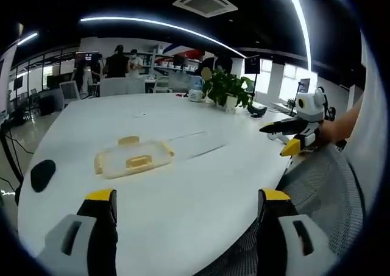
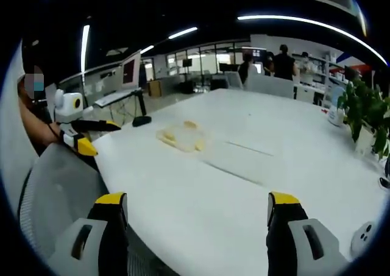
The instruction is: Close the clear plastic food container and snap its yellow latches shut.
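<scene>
The clear plastic container (image 1: 134,158) lies flat on the white table (image 1: 201,184), left of centre, with yellow latches sticking out at its edges and a yellow piece on top. My left gripper (image 1: 187,198) hangs open well short of it, over the table's near edge. The right gripper (image 1: 284,137) enters from the right, open, off the table's side. In the right gripper view the container (image 2: 183,136) sits far out on the table (image 2: 256,178). My right gripper (image 2: 196,201) is open and the left gripper (image 2: 97,136) shows open at the left.
A black mouse-like object (image 1: 42,173) (image 2: 141,121) lies near the table edge. A potted plant (image 1: 226,88) (image 2: 365,108) and a white mug (image 1: 195,95) stand at the far side. A grey mesh chair (image 1: 329,184) (image 2: 55,191) sits under the grippers. People stand at the back.
</scene>
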Motion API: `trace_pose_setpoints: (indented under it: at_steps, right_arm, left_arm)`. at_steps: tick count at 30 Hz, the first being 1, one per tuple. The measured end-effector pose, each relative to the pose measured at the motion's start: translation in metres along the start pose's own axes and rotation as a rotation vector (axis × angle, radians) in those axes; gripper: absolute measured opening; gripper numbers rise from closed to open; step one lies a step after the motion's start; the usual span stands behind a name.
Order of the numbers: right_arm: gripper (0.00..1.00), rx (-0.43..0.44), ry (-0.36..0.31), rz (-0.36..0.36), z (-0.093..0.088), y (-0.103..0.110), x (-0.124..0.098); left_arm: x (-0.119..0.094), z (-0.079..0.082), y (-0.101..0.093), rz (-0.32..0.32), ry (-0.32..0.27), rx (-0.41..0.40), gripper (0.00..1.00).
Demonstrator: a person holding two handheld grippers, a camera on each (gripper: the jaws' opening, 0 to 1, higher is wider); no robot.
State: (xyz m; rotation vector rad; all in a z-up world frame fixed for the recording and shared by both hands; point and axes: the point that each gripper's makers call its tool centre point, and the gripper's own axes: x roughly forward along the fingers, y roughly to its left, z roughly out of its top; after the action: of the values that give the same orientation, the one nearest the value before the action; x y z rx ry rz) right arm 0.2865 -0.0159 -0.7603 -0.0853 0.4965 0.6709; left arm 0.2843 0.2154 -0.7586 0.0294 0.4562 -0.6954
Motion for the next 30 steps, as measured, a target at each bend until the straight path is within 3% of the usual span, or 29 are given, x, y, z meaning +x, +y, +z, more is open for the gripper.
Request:
trace_pose_setpoints:
  at_steps: [30]
  right_arm:
    - [0.96,-0.009,0.023,0.0,-0.0036,0.0007,0.0009]
  left_arm:
    - [-0.0006,0.0026,-0.0022,-0.007,-0.012,0.013,0.98]
